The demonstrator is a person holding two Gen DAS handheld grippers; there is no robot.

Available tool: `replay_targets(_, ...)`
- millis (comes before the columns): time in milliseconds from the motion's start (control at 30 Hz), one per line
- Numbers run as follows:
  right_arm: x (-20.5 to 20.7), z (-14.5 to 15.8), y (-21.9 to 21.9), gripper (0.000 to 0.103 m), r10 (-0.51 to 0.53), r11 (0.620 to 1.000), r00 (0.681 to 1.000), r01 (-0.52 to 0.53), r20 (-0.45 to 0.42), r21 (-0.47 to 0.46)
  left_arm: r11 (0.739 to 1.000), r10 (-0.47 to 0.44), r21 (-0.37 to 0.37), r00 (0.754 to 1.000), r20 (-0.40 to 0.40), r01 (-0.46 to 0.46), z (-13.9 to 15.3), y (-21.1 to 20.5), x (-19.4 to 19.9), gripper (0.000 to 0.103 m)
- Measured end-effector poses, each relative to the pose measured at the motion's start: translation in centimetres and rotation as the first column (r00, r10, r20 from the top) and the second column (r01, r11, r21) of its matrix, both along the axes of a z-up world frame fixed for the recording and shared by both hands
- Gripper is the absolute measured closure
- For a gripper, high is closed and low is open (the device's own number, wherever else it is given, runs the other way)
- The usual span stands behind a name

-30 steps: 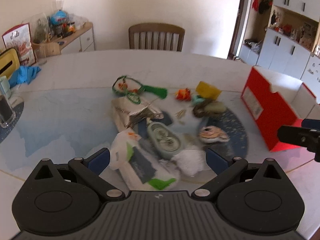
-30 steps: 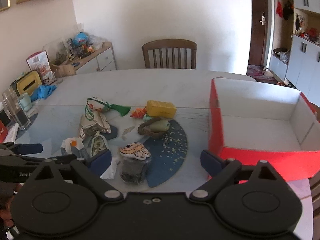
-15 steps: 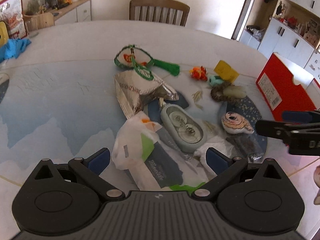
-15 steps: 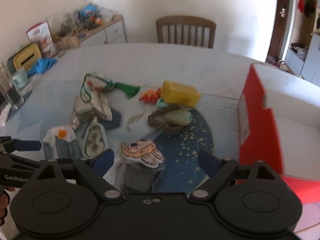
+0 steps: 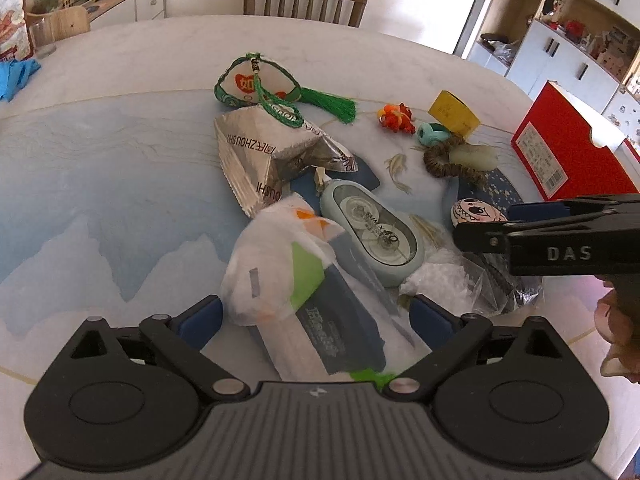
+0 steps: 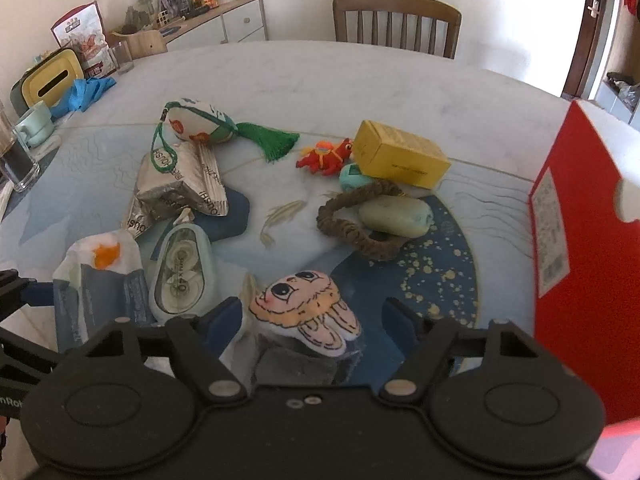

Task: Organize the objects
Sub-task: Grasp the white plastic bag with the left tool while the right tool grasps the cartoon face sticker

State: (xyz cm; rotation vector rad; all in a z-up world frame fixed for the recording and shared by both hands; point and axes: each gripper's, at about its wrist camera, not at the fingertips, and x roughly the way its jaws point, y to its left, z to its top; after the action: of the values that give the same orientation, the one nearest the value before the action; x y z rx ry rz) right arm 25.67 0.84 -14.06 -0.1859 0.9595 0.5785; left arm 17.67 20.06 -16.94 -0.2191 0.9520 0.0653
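Note:
A pile of small objects lies on the round table. My left gripper (image 5: 316, 314) is open, its fingers either side of a white and blue tissue pack (image 5: 304, 292). Beyond it lie a pale green correction tape dispenser (image 5: 372, 232), a silver foil bag (image 5: 264, 156) and a green-tasselled pouch (image 5: 256, 84). My right gripper (image 6: 312, 316) is open, straddling a cartoon-face plush pad (image 6: 308, 308) that rests on a dark packet (image 6: 296, 364). A yellow box (image 6: 400, 152), a pale green soap (image 6: 396, 216), a brown braided ring (image 6: 356, 220) and a red toy (image 6: 328, 152) lie further off.
A red and white open box (image 6: 576, 208) stands at the right; it also shows in the left wrist view (image 5: 560, 148). A chair (image 6: 396, 24) is at the far side. A glass (image 6: 16, 156), cup, yellow tissue holder (image 6: 48, 80) and blue cloth sit at the left edge.
Both grippers have moved down and forward toward the pile. The left now straddles the tissue pack and the right straddles the plush pad. No object has moved.

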Motion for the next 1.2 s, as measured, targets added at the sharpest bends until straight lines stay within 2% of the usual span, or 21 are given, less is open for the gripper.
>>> replay_targets(100,0.0,0.0,0.3,0.035,0.012,1.0,1.0,-0.012,-0.005,0.001,1.0,-0.002,0.001,1.0,0.014,0.002,0.2,0.2,0.0,0.017)
replay_targets(233,0.0,0.2,0.5,0.044,0.02,1.0,1.0,-0.02,-0.007,0.006,1.0,0.014,-0.008,1.0,0.023,-0.014,0.4,0.8,0.1,0.043)
replay_targets(333,0.0,0.3,0.6,0.045,0.017,1.0,1.0,-0.017,-0.003,0.004,0.999,0.025,-0.02,0.999,0.022,-0.025,0.5,1.2,0.1,0.052)
replay_targets(533,-0.2,1.2,0.1,0.048,0.001,1.0,1.0,-0.001,0.019,0.008,0.999,0.034,-0.011,0.999,0.019,-0.034,1.0,1.5,0.2,0.063)
replay_targets(933,-2.1,5.9,-3.7,0.048,-0.066,0.994,0.997,0.063,0.031,0.088,1.0,0.001,0.003,0.999,0.05,-0.001,5.9,0.0,0.2,0.064)
replay_targets(1200,-2.9,9.7,-8.1,0.048,-0.073,0.987,0.995,0.062,0.072,0.146,0.999,-0.05,0.011,0.995,0.089,0.049,9.8,-4.2,0.9,0.063)
